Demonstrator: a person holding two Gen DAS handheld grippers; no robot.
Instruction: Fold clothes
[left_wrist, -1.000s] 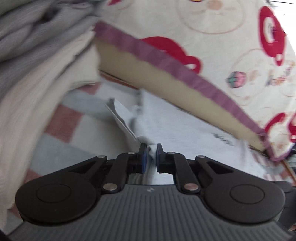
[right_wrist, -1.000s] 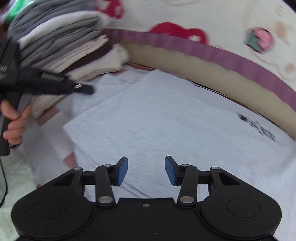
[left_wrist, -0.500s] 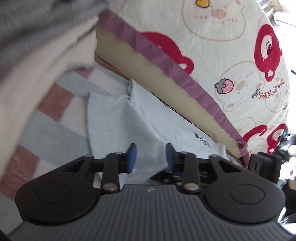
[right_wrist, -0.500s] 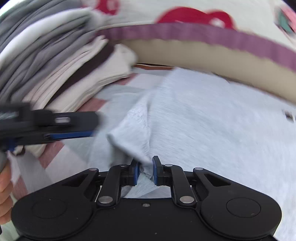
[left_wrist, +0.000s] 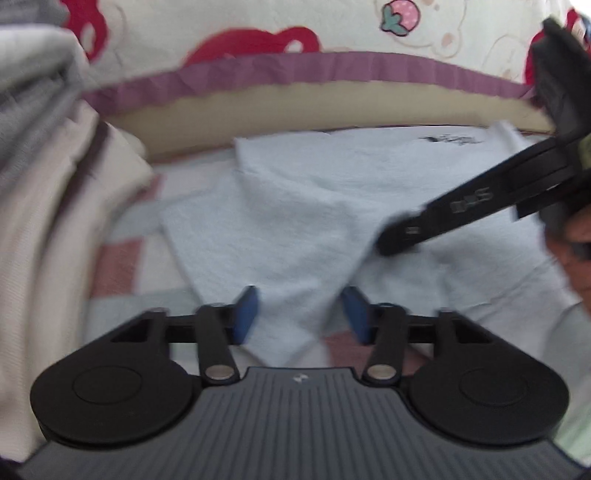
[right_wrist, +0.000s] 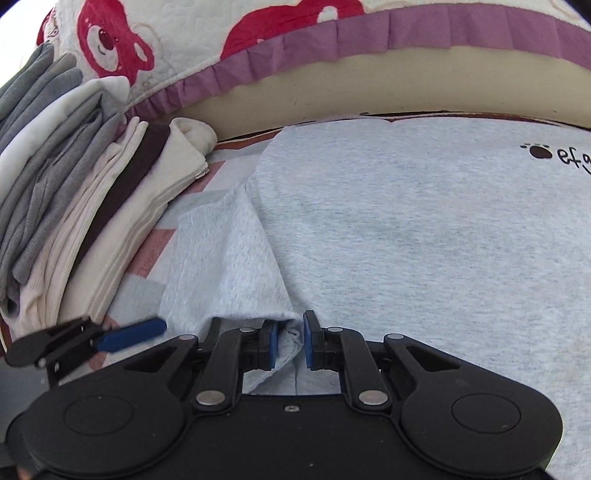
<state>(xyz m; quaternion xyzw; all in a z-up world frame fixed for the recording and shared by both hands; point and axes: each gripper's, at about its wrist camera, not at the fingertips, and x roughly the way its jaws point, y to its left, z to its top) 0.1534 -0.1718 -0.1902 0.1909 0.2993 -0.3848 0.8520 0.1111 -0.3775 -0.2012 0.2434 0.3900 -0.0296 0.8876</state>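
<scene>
A light grey T-shirt with a small dark print lies flat on a checked blanket, its sleeve spread to the left. My right gripper is shut on the sleeve's hem, with cloth bunched between the blue pads. In the left wrist view the sleeve runs down between the wide-apart pads of my left gripper. Those jaws are closing and the pads do not press the cloth. The right gripper reaches in from the right onto the sleeve. One blue finger of the left gripper shows at lower left.
A stack of folded grey and cream clothes stands close on the left. Behind the shirt rises a mattress with a bear-print cover and purple trim. The pink and grey checked blanket lies underneath. A hand is at the right edge.
The left gripper let go of the cloth it pinched, opened and rolled level over the sleeve. The right gripper went from open above the shirt to shut on the sleeve hem.
</scene>
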